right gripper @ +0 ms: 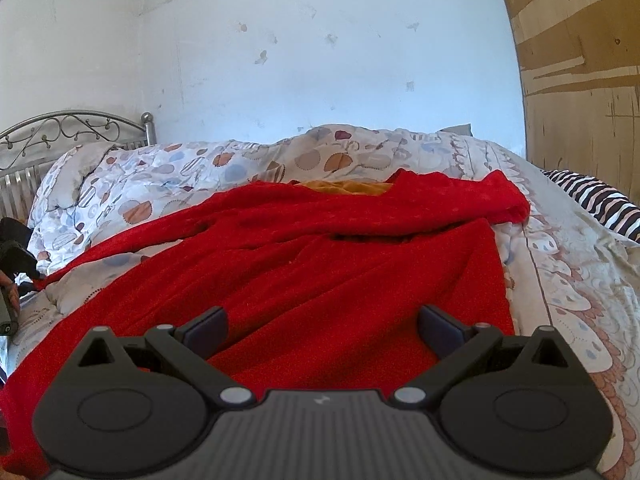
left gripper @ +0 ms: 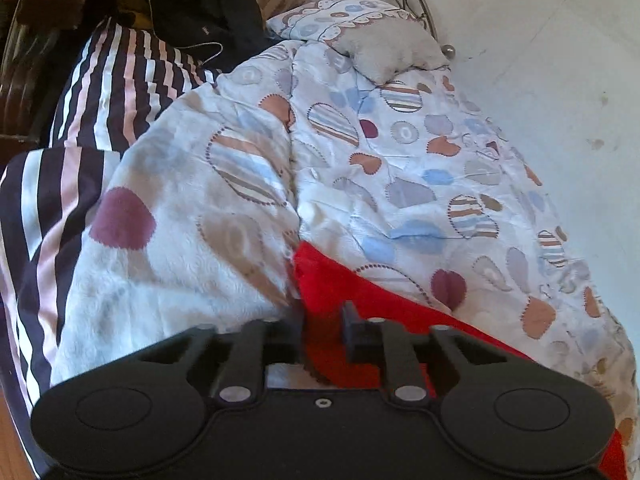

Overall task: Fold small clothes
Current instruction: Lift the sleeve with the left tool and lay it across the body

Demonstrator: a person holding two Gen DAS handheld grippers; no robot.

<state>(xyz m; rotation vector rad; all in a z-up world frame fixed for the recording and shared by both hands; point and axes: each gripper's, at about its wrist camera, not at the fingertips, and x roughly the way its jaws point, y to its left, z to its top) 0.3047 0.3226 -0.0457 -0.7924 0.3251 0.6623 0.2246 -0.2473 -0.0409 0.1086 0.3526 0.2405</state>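
A red fleece garment [right gripper: 320,264] lies spread over the patterned quilt [right gripper: 160,176] on the bed. Its far edge is bunched up, and an orange-brown cloth [right gripper: 348,187] shows just behind it. My right gripper [right gripper: 322,330] is open, its jaws wide apart just above the near part of the red garment. In the left wrist view my left gripper [left gripper: 324,322] is shut on a corner of the red garment [left gripper: 360,300], which runs between the fingers and off to the lower right. The left gripper also shows at the far left of the right wrist view [right gripper: 12,268].
A striped blanket [left gripper: 92,92] lies to the left of the quilt [left gripper: 400,168], with a black jacket [left gripper: 204,20] and a pillow [left gripper: 360,28] near the metal headboard [right gripper: 60,132]. A white wall [right gripper: 320,60] runs behind the bed. A wooden panel [right gripper: 580,80] stands at the right.
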